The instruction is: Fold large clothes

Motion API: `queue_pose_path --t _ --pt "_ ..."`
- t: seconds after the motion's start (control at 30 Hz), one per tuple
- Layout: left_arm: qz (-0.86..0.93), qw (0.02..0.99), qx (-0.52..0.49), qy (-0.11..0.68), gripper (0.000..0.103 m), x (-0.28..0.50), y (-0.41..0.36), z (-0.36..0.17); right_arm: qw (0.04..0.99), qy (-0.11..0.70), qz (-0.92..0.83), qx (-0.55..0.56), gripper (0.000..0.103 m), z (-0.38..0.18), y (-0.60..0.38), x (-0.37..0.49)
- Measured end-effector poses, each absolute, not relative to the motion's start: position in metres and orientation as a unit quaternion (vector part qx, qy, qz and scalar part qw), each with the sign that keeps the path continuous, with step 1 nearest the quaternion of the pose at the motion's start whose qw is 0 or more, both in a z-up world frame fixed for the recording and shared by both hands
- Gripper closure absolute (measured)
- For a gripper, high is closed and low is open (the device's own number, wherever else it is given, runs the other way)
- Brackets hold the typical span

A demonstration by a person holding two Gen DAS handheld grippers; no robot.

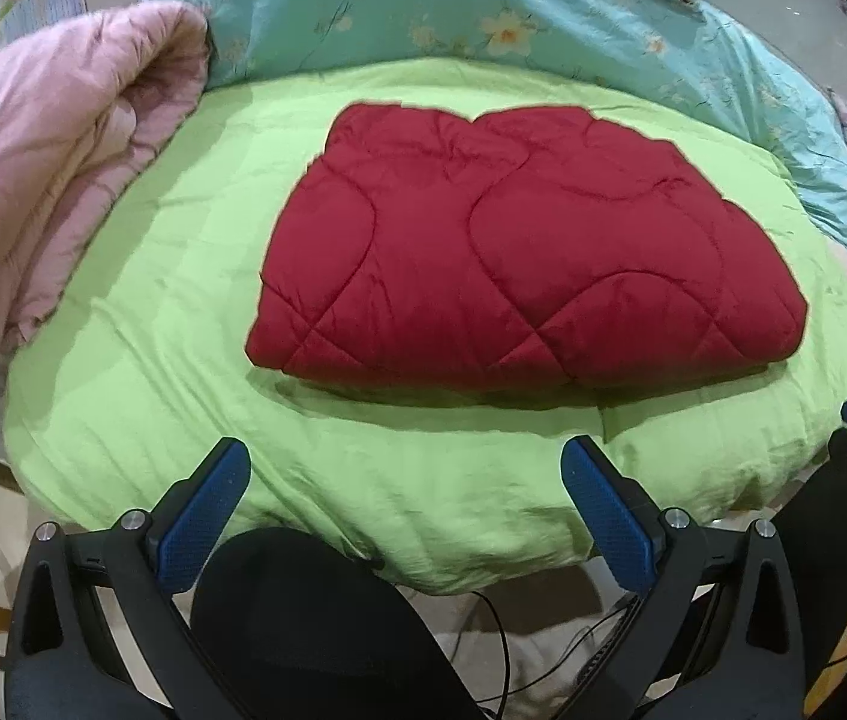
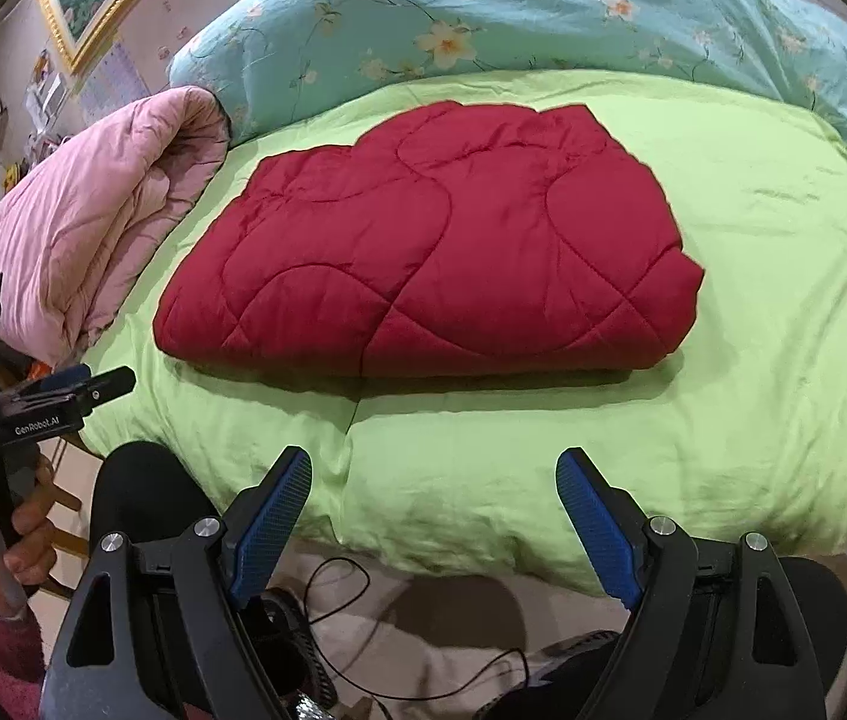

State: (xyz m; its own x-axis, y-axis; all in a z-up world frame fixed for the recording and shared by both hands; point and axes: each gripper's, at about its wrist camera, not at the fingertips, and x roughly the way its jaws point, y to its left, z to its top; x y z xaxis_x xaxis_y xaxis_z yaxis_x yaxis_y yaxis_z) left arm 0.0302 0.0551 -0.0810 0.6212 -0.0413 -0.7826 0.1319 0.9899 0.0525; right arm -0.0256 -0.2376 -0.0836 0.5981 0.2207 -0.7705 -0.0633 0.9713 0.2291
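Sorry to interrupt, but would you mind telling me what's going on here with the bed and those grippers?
A person is folding bedding with a handheld gripper in each hand. The red quilt lies folded into a compact bundle on the green sheet, with a pink comforter bunched at the left. Both the left gripper and the right gripper are open, holding nothing, near the bed's front edge and short of the quilt.

The light is even and fairly bright. The folded red quilted blanket (image 1: 519, 252) casts a soft shadow toward the camera. Edges bend strongly, corners are black, and details are slightly soft.
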Motion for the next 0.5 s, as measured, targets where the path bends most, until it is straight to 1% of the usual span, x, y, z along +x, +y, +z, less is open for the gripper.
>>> queue_pose_path --t 0.17,0.3,0.5 --pt "-0.063 0.915 0.064 0.394 0.000 0.010 0.051 -0.048 0.909 0.406 0.082 0.053 0.017 -0.046 -0.228 -0.042" --pt "-0.072 0.923 0.064 0.373 0.000 0.003 0.048 -0.026 0.924 0.373 0.081 0.023 0.007 -0.012 -0.221 -0.051" --pt "-0.075 0.930 0.070 0.353 0.000 -0.009 0.043 -0.001 0.933 0.348 0.090 0.012 0.002 0.020 -0.216 -0.058"
